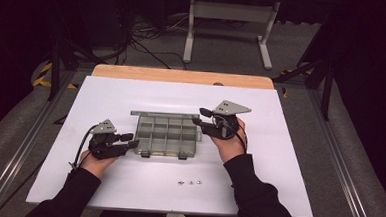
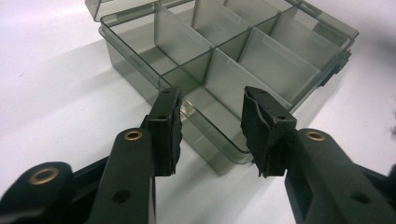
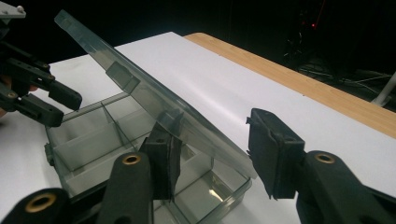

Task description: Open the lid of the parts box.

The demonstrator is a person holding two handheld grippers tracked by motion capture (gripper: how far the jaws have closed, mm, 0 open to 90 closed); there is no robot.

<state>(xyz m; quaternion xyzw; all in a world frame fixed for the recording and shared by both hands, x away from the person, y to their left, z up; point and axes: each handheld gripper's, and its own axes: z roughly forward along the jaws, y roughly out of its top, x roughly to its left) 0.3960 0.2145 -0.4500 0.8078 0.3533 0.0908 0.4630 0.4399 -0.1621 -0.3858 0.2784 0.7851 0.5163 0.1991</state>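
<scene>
High view: organizer box (image 1: 167,134), white margins.

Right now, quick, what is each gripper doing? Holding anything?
Left gripper: open, a corner of the clear divided box between its jaws, not pinched.
Right gripper: open, the raised lid edge between its jaws, holding nothing.

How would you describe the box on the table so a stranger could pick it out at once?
On the white table, look to the middle, between the two grippers. The box is see-through grey plastic, split into small compartments, its lid raised. The only other loose things are tiny metal bits nearer the person.
</scene>
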